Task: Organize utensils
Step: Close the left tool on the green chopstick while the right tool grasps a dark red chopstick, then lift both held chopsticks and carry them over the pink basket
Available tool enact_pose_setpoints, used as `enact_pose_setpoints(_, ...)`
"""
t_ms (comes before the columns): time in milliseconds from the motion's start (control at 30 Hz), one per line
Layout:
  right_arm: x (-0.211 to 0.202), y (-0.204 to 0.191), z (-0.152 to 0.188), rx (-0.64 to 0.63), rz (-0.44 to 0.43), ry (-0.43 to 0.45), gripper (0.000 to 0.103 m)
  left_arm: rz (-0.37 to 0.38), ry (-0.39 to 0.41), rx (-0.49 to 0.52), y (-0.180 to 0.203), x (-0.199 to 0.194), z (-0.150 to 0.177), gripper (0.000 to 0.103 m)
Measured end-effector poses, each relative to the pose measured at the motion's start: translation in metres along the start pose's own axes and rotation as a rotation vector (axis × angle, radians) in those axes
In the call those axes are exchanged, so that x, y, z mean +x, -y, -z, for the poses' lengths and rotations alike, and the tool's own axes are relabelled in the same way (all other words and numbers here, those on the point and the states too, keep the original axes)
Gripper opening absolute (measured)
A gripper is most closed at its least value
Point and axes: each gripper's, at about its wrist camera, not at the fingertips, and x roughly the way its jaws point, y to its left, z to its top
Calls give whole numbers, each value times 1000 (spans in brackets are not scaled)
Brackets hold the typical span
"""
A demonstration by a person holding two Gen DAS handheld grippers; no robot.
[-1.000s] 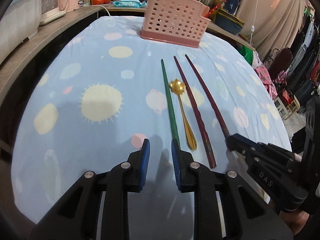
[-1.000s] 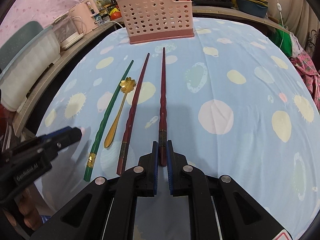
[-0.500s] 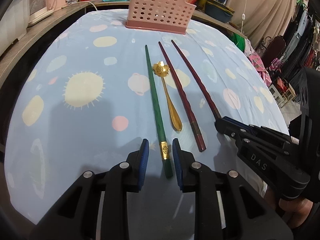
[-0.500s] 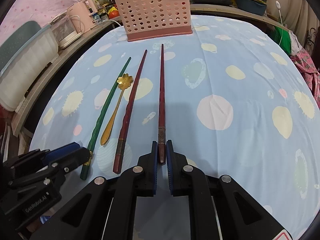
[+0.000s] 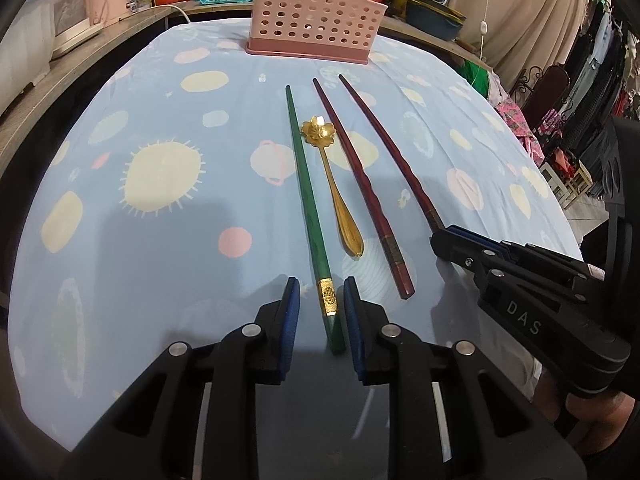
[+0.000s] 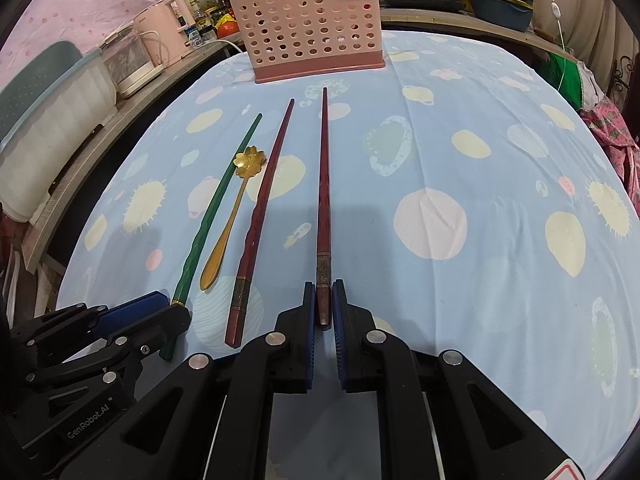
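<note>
Four utensils lie side by side on the spotted blue tablecloth [image 5: 160,240]: a green chopstick [image 5: 306,184], a gold flower-headed spoon [image 5: 334,196] and two dark red chopsticks. My left gripper [image 5: 320,292] straddles the green chopstick's gold-banded near end. Its jaws are closing, the stick sits close to the right pad, and a gap shows on the left. My right gripper [image 6: 323,296] is shut on the near end of the right-hand red chopstick [image 6: 324,184], which still rests on the cloth. The other red chopstick [image 6: 266,200] lies free. A pink perforated basket [image 6: 312,28] stands at the far edge.
Kitchen appliances [image 6: 132,60] and a plastic bin [image 6: 48,120] line a wooden counter on the left. Pots and bowls [image 6: 500,4] sit behind the basket. Clothes and a chair [image 5: 552,92] stand off the table's right side. A person's hand [image 5: 592,412] holds the right gripper.
My left gripper has come down and forward until the green chopstick's near end lies between its jaws, which have narrowed slightly. The right gripper has kept still on its red chopstick.
</note>
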Motion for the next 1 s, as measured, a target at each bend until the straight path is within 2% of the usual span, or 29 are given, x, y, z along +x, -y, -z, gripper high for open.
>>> enact_pose_setpoints(100,0,0,0,0,0,0,11,-2,1,-5,-2,0,0,13)
enact_pose_setpoints(267,0,0,0,0,0,-1,11,-4,3,-10,-4,-1,1,9)
enact_pose_setpoints(1000,-17,5,19,-1,-24,-9,9,-15,20,-55,-17,-6,-1,7)
